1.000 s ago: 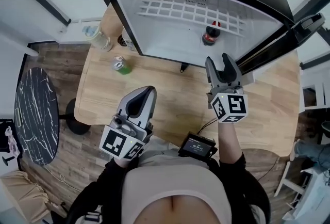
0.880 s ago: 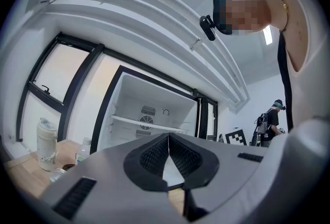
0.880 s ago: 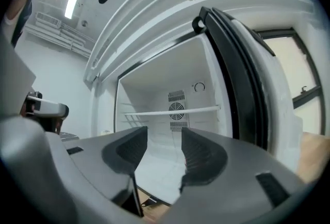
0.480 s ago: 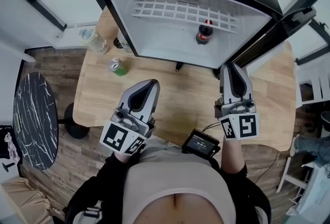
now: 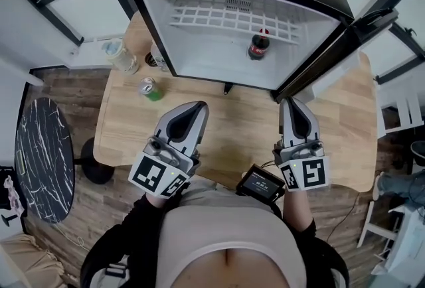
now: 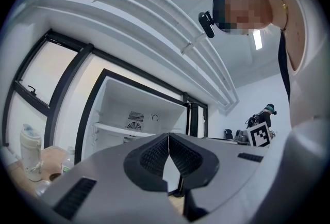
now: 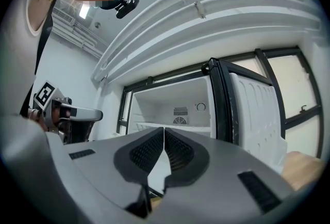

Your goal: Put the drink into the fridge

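A cola bottle [image 5: 258, 45] with a red cap stands upright on the floor of the open fridge [image 5: 199, 58], under its white wire shelf [image 5: 232, 14]. My right gripper [image 5: 294, 103] hovers over the wooden table [image 5: 232, 127], in front of the fridge's right corner. Its jaws have just been closing and now meet with nothing between them [image 7: 164, 132]. My left gripper [image 5: 195, 107] is held over the table in front of the fridge's left half, shut and empty [image 6: 168, 138]. Both point toward the fridge.
The fridge door [image 5: 335, 51] stands open at the right. A green can [image 5: 149, 87], a pale lidded bottle [image 5: 120, 54] and another bottle [image 5: 155, 58] stand left of the fridge. A black device with a screen [image 5: 259, 183] sits at the table's near edge. A round dark side table [image 5: 41, 157] is at the left.
My right gripper has drawn back from the fridge opening toward the person and to the right, and its jaws have gone from open to shut. The left gripper has hardly shifted.
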`<state>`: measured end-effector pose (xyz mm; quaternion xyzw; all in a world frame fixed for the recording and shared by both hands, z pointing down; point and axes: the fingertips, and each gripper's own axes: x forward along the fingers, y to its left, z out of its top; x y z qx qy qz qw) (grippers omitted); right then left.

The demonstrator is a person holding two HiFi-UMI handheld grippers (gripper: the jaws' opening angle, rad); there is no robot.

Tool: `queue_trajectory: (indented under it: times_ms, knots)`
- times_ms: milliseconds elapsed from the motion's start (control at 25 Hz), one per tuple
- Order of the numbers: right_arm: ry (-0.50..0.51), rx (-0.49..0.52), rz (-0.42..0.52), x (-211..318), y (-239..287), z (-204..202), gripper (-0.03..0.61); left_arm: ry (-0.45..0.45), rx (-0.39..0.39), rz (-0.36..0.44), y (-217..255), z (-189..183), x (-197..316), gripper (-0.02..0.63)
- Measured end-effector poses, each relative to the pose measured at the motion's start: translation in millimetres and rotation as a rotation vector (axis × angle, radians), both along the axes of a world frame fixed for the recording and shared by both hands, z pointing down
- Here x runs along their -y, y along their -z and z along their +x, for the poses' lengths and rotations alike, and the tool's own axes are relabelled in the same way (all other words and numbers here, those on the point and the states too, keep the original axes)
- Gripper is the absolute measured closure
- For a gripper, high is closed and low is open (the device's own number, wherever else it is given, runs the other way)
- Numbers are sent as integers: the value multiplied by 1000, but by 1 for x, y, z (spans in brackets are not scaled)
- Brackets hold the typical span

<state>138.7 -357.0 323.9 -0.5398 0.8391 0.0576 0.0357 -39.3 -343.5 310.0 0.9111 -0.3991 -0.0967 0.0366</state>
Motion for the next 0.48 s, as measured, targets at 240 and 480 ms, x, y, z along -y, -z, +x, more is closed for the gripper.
queue_trajectory:
  times_ms: [240, 480]
  knots:
    - [-15, -11, -8, -9, -5, -8, 548, -22, -5, -6, -6, -9, -5, 606]
    - [-49, -5, 8, -23, -10, -19, 548, -54, 1, -19, -20, -21, -15, 606]
